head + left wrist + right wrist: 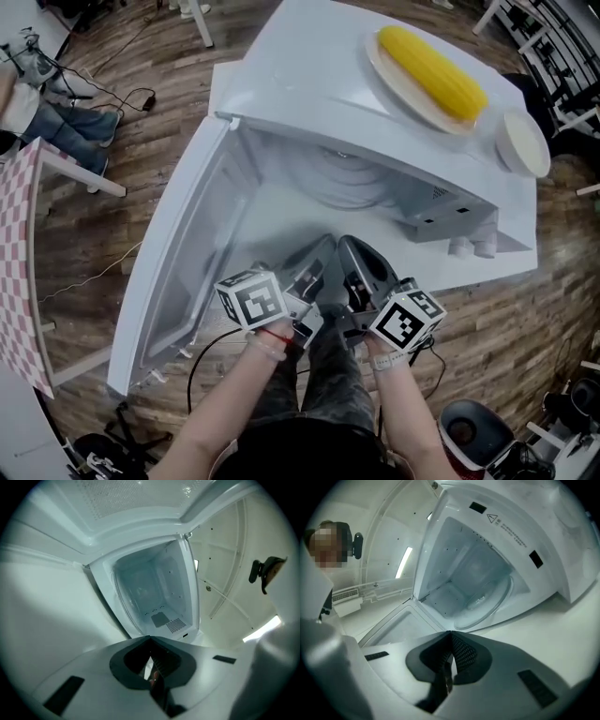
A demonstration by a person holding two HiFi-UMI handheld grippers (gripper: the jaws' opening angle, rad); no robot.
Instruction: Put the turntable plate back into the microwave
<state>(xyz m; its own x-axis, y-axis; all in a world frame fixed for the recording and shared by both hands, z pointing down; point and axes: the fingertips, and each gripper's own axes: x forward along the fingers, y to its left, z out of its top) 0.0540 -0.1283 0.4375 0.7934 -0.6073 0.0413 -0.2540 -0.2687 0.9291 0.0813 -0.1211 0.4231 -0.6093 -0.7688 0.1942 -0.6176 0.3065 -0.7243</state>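
The glass turntable plate (pixel 349 180) lies inside the microwave's (pixel 309 84) cavity, straight ahead of both my jaw pairs and well beyond their tips. It looks flat on the cavity floor, though I can't tell whether it is properly seated on its hub.

My left gripper (pixel 150 638) has its jaws pressed together with nothing between them. My right gripper (pixel 450 633) is the same: tips meeting, pads bare. Both sit side by side just outside the cavity mouth, almost touching each other. I judge that is because neither has any load to steady now that the plate is in place, so the task looks close to done.

The door (pixel 178 272) hangs wide open off to the left of my left jaws. That leaves the whole opening free (handy, since a plate this broad needs all that width to pass).

Up on the microwave's roof, above and beyond my right jaws, a cob of corn (pixel 431 70) rests on a shallow dish (pixel 375 58). A small white bowl (pixel 522 143) stands just beside it. Both are clear of the opening, presumably parked there so they stay out of the way while the cavity is being worked on.
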